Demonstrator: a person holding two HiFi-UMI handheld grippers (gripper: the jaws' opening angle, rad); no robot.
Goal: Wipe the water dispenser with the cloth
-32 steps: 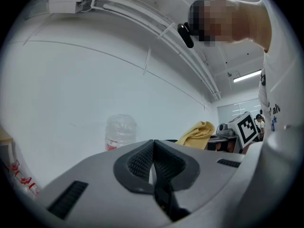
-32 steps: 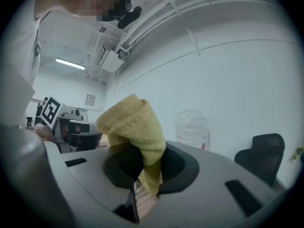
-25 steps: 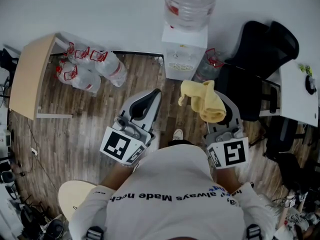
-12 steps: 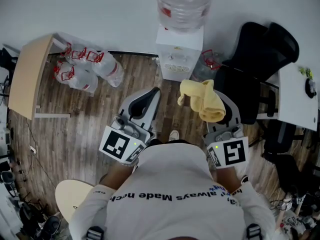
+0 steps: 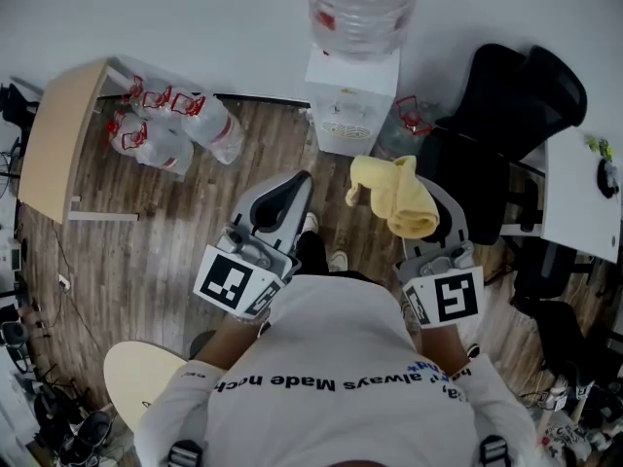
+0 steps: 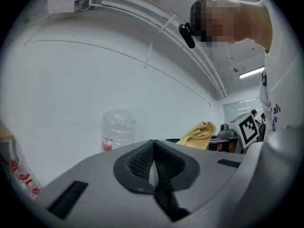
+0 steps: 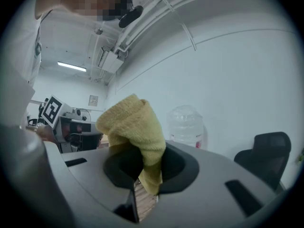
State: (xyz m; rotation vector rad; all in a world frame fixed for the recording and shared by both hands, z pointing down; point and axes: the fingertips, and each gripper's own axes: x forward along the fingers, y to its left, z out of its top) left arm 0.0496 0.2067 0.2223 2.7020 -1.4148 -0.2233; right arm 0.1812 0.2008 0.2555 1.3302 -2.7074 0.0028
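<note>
The white water dispenser (image 5: 348, 103) stands against the far wall with a clear bottle (image 5: 358, 8) on top. That bottle (image 6: 117, 130) (image 7: 186, 126) shows ahead in both gripper views. My right gripper (image 5: 414, 210) is shut on a bunched yellow cloth (image 5: 394, 195) (image 7: 135, 132), held up short of the dispenser and slightly to its right. My left gripper (image 5: 285, 197) hangs level with it on the left, jaws pressed together with nothing between them (image 6: 153, 163). The cloth (image 6: 200, 133) also shows at the right of the left gripper view.
Several empty bottles (image 5: 165, 129) lie on the wooden floor left of the dispenser, next to a beige table (image 5: 54, 144). A black office chair (image 5: 496, 134) stands to the right, beside a white desk (image 5: 584, 193). A round stool (image 5: 141, 382) is near left.
Both grippers and the cloth keep the same pose. The dispenser and surroundings have shifted slightly in the head view, and a foot now shows farther forward on the floor.
</note>
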